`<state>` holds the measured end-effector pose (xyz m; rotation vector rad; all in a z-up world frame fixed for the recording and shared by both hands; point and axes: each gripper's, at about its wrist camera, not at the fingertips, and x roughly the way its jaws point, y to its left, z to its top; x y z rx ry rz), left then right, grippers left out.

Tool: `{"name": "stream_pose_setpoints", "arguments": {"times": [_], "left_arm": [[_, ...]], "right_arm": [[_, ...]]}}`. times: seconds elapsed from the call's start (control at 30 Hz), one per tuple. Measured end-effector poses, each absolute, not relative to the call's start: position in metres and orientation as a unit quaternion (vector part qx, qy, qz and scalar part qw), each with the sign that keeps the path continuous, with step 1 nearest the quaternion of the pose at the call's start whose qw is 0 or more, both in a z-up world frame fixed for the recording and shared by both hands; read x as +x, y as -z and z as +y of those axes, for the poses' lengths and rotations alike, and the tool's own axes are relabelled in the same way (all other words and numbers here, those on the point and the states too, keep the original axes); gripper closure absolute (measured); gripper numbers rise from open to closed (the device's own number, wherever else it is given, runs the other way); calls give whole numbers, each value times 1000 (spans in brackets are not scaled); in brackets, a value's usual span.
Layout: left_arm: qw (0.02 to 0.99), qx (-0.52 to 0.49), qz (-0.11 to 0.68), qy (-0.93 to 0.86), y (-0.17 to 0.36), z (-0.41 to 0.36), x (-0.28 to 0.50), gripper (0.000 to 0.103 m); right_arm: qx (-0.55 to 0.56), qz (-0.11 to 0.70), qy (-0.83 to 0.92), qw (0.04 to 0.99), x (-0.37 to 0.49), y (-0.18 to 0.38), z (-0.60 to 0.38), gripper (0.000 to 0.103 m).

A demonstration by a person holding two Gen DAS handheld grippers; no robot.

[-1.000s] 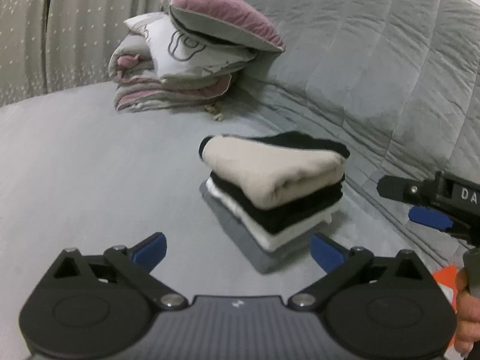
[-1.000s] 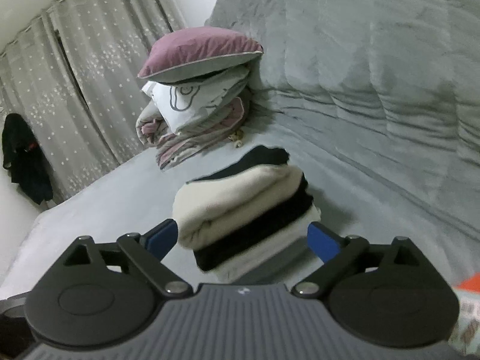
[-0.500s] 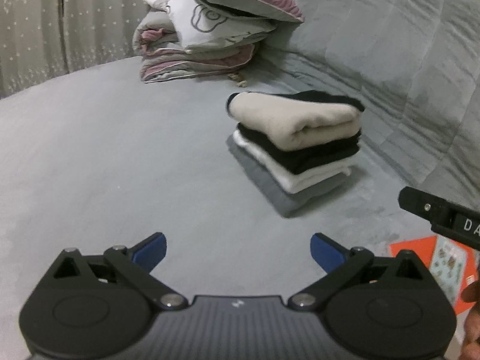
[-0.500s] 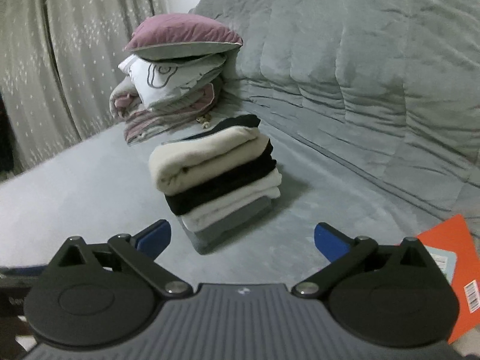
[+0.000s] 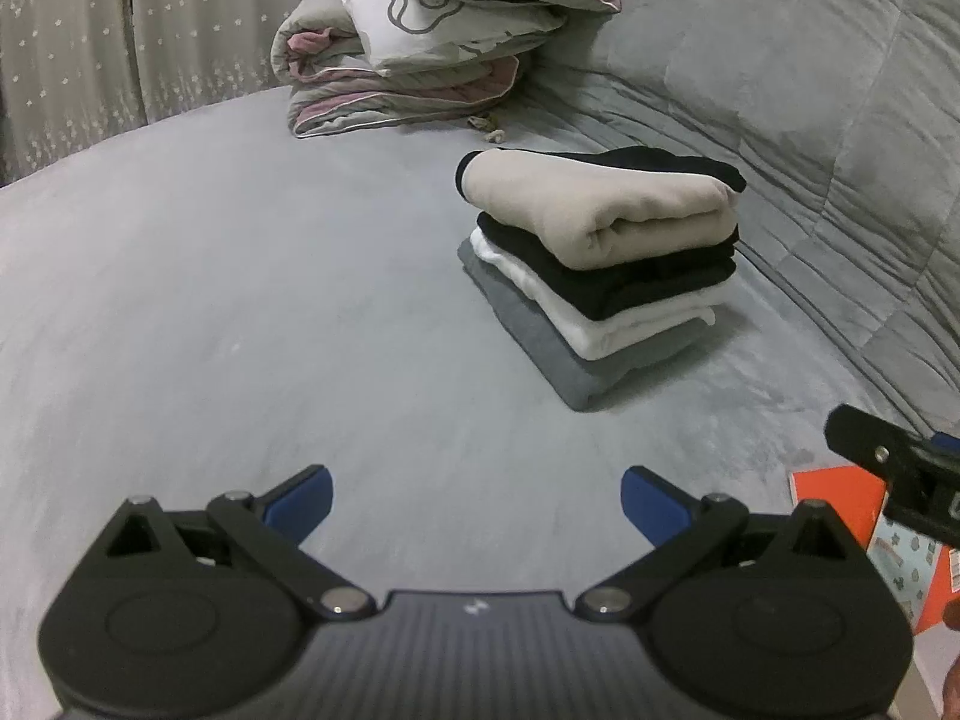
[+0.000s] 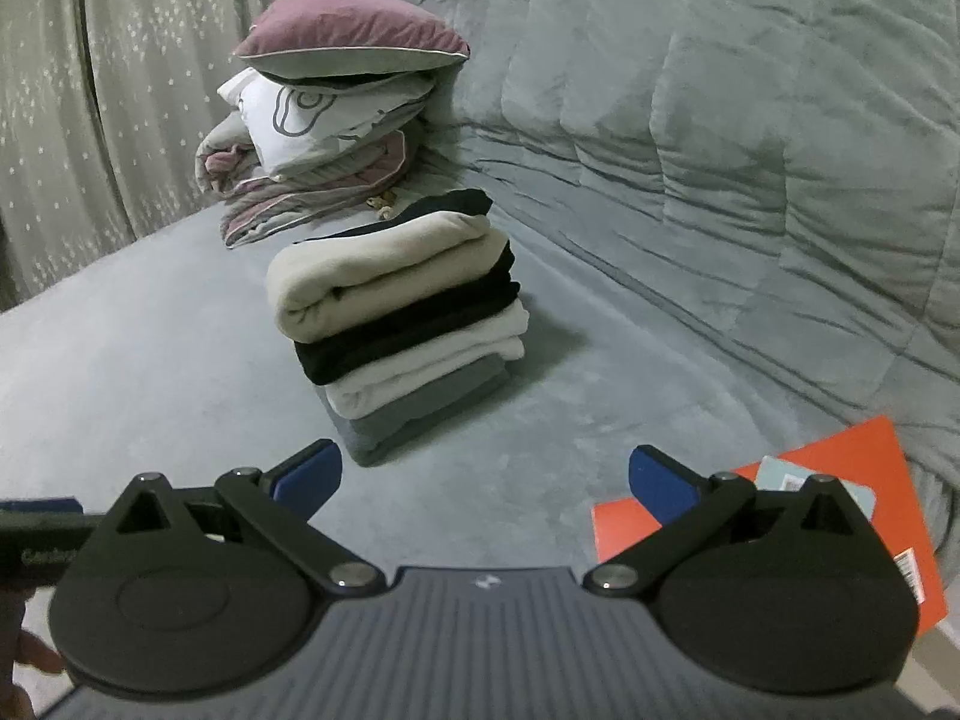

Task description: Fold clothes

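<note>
Ahead of my left gripper (image 5: 474, 498) and right gripper (image 6: 485, 477), both now drawn back with fingers spread and empty, I note the folded stack of clothes (image 5: 600, 264) farther off than a second ago, reading as finished.

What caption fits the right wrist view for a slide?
Open right gripper facing a stack of folded beige, black, white and grey clothes on a grey bed.
</note>
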<state>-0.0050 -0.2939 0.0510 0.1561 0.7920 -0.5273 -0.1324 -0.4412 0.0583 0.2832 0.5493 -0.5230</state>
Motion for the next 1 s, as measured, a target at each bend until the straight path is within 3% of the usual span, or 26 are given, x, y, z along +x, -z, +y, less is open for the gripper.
{"name": "stream_pose_setpoints", "arguments": {"times": [1.0], "left_arm": [[889,66,378,249,-63,-283,6,1]], "right_arm": [[118,239,246,932,-128,-87,-414,0]]}}
